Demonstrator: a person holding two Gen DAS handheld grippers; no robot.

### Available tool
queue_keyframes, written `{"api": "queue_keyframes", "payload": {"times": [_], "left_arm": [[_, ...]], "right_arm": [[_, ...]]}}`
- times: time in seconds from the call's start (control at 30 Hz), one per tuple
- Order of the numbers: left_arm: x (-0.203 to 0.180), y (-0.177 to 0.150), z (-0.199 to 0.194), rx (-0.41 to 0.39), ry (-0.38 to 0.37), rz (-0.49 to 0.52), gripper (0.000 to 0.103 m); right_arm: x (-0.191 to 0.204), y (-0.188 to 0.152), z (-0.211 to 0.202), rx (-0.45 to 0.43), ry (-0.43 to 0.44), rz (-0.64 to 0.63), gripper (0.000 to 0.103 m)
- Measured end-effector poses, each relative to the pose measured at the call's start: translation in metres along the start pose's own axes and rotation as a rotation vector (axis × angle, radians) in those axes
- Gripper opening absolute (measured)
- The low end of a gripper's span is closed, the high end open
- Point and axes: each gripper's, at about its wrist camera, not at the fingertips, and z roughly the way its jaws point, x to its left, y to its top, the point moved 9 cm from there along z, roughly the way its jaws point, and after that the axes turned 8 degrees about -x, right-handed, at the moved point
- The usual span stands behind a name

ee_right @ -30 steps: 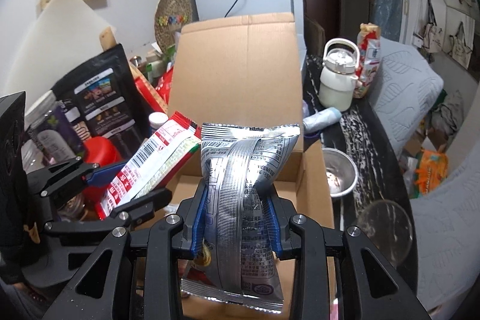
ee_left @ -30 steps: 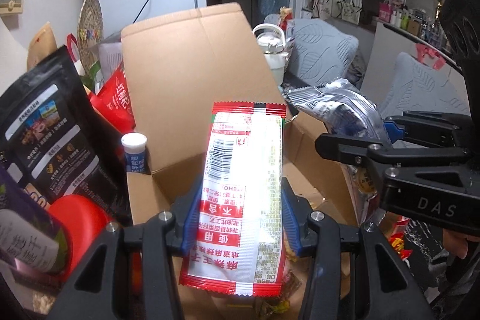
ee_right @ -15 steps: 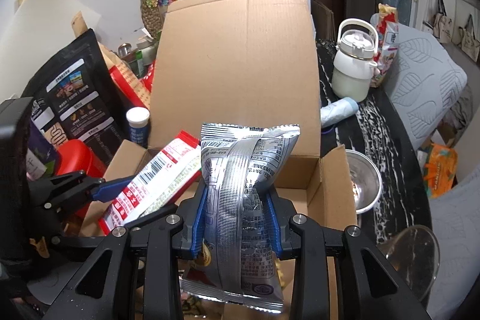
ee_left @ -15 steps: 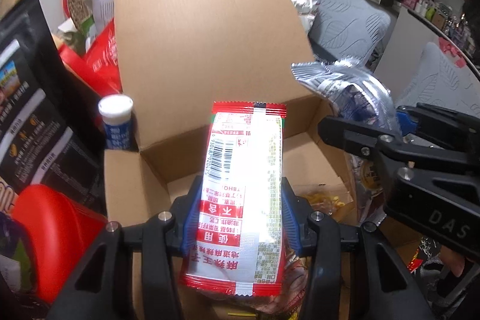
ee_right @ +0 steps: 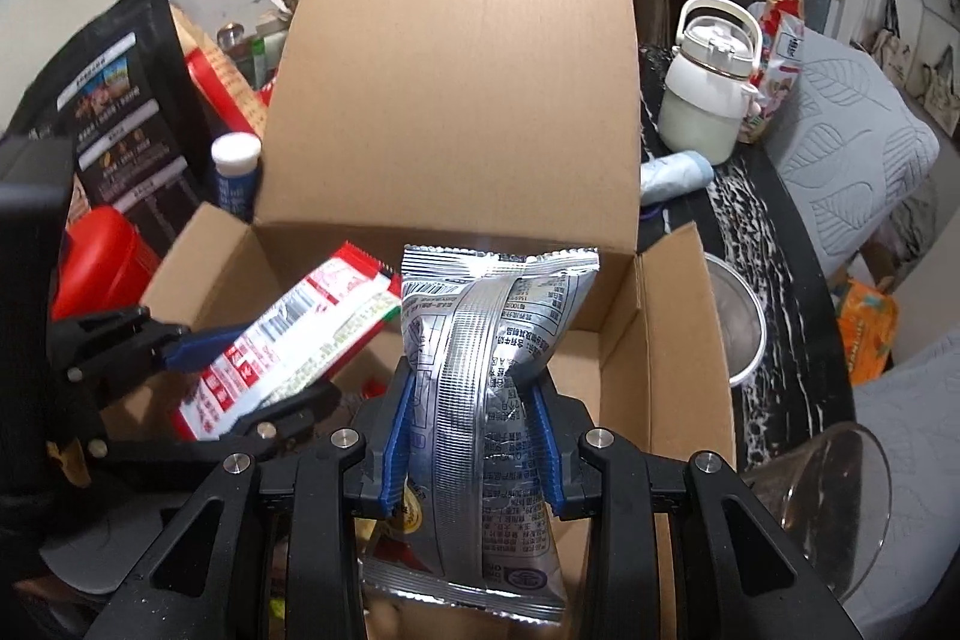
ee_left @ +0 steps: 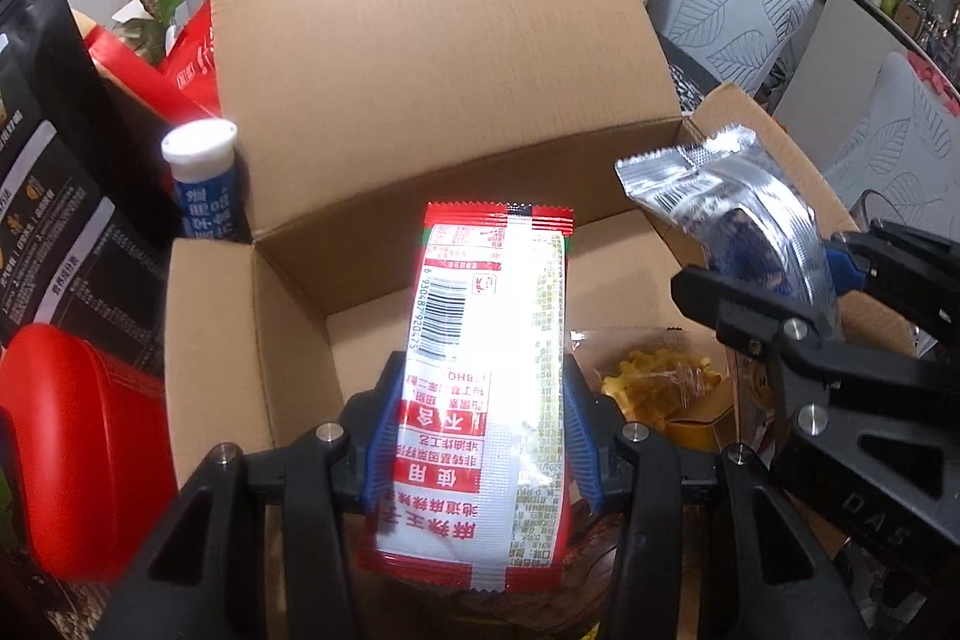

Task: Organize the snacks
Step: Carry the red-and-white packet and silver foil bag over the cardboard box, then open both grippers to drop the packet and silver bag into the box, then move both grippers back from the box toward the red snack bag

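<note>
Pinching the red-and-white snack packet (ee_left: 489, 370) in my left claw (ee_left: 480, 436), I hold it over the open cardboard box (ee_left: 420, 40). If released here it could catch the left wall, beside the blue tube (ee_left: 207, 184). My right claw (ee_right: 474, 442) squeezes the silver snack bag (ee_right: 492, 370) over the same box; both claws sit close together and might collide, or the puffy bag could slip.

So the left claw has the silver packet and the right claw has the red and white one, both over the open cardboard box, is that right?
No, they are swapped. The left wrist view shows the left claw gripping the red and white packet; the right wrist view shows the right claw gripping the silver packet. Both are over the open cardboard box.
</note>
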Motion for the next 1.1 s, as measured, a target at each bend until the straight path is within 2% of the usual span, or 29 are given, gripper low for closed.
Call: {"api": "queue_keyframes", "payload": {"times": [0.1, 0.23, 0.33, 0.47, 0.53, 0.57, 0.63, 0.8, 0.97, 1.1], "left_arm": [[-0.001, -0.003, 0.003, 0.015, 0.002, -0.008, 0.047], [0.0, -0.001, 0.0, -0.002, 0.028, 0.0, 0.048], [-0.003, 0.001, -0.007, -0.03, 0.019, 0.012, 0.05], [0.001, 0.005, -0.018, -0.066, 0.051, 0.011, 0.052], [0.003, 0.008, -0.023, -0.085, 0.064, 0.012, 0.055], [0.003, 0.008, -0.026, -0.093, 0.068, 0.023, 0.064], [0.005, 0.009, -0.032, -0.109, 0.094, 0.044, 0.074], [0.008, 0.007, -0.043, -0.126, 0.079, 0.033, 0.074], [0.014, 0.01, -0.062, -0.186, 0.146, 0.058, 0.074], [0.014, 0.011, -0.075, -0.208, 0.139, 0.055, 0.074]], "right_arm": [[-0.003, -0.007, 0.001, 0.017, 0.002, 0.013, 0.035], [-0.006, -0.01, -0.001, 0.027, -0.007, 0.02, 0.035], [-0.008, -0.008, -0.007, 0.008, -0.016, 0.026, 0.043], [-0.013, -0.006, -0.016, -0.023, -0.046, 0.016, 0.059], [-0.015, -0.006, -0.019, -0.021, -0.048, 0.02, 0.06], [-0.016, -0.007, -0.021, -0.021, -0.054, 0.02, 0.06], [-0.017, -0.007, -0.024, -0.022, -0.075, 0.006, 0.06], [-0.015, -0.005, -0.03, -0.032, -0.074, 0.01, 0.059], [-0.008, -0.001, -0.043, -0.057, -0.092, -0.014, 0.059], [-0.005, 0.0, -0.053, -0.073, -0.101, -0.027, 0.059]]}}
